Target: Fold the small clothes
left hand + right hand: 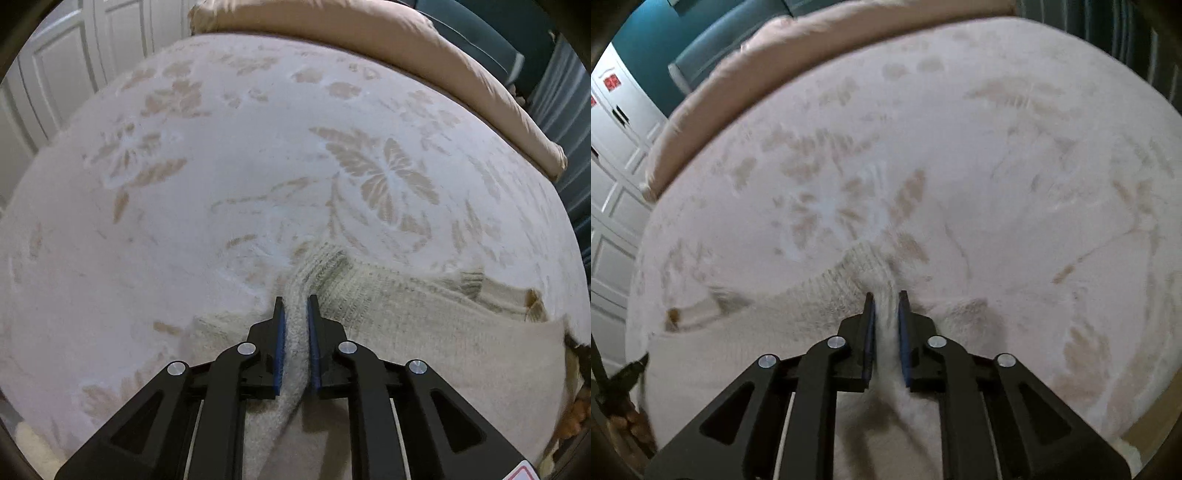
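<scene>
Left wrist view: the left gripper (295, 301) pinches a ridge of the cream knit sweater (406, 314), which spreads rightward from the fingers across the floral bedspread (221, 166); its far right edge is cut off. A tan pillow (369, 33) lies far ahead.

Right wrist view, blurred: the right gripper (885, 297) clamps the sweater's ribbed edge (864, 258); the knit extends leftward from it.

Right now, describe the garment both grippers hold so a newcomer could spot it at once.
Start at the bed cover, pale with tan flower prints, bounded at the far side by a tan pillow. At its near edge lies a cream knitted sweater, pinched by the left gripper and right gripper. Its ribbed knit, free of any print, sets it apart from the flowered cover.
</scene>
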`<state>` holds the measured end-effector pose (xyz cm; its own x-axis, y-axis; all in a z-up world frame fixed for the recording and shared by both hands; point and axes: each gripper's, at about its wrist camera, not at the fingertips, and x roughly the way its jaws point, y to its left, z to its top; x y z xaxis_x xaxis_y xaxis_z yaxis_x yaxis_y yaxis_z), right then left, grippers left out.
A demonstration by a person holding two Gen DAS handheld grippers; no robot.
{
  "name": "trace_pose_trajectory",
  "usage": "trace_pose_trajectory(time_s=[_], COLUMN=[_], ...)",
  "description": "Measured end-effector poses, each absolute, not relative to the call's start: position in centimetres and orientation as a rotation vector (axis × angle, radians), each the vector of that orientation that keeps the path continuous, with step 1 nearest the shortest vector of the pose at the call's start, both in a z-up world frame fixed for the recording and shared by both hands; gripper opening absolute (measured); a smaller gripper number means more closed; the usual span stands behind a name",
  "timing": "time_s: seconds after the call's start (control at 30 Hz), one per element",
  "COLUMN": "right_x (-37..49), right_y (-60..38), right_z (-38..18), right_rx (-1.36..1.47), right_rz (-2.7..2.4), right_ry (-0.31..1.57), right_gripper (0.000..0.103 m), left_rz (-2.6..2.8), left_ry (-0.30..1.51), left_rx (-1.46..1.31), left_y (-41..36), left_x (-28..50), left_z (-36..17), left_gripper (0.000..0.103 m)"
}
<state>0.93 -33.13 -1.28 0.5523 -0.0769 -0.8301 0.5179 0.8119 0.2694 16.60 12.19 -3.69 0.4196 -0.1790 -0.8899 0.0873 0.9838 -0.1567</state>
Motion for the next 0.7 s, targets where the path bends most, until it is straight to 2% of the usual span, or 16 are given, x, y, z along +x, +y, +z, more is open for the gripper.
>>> trace_pose_trajectory(time_s=[0.13, 0.27, 0.33, 0.43, 0.53, 0.7], right_x=[-0.6, -0.8, -0.7, -1.4, -3.4, -8.3], right_y=[-28.0, -20.2, -16.2, -11.7, -12.6, -21.7], right_z=[3.7, 4.1, 2.6, -0.3, -1.4, -1.8], right_rx=[0.385, 0.365, 0.386, 0.353, 0.353, 0.429], right_rz=[-0.326, -0.077, 0.056, 0.162, 0.134, -0.137], right_ry=[0.831, 0.874, 0.942, 1.045, 1.078, 1.102], right_gripper=[0.012, 0.014, 0.014, 0.014, 0.013, 0.012], left_rz=[-0.164, -0.317, -0.386, -0.436, -0.413, -0.359], left_ry=[1.017, 0.955, 0.987, 1.091, 1.182, 1.197], left_rx=[-0.074, -0.114, -0.102, -0.022, -0.007, 0.007], left_y=[11.6, 9.3, 7.6, 5.2, 6.0, 9.4], left_x=[13.9, 9.4, 7.4, 4.7, 3.3, 1.3], left_z=[0.8, 4.3, 4.0, 1.1, -1.5, -2.3], left_gripper=[0.014, 0.017, 0.023, 0.025, 0.025, 0.025])
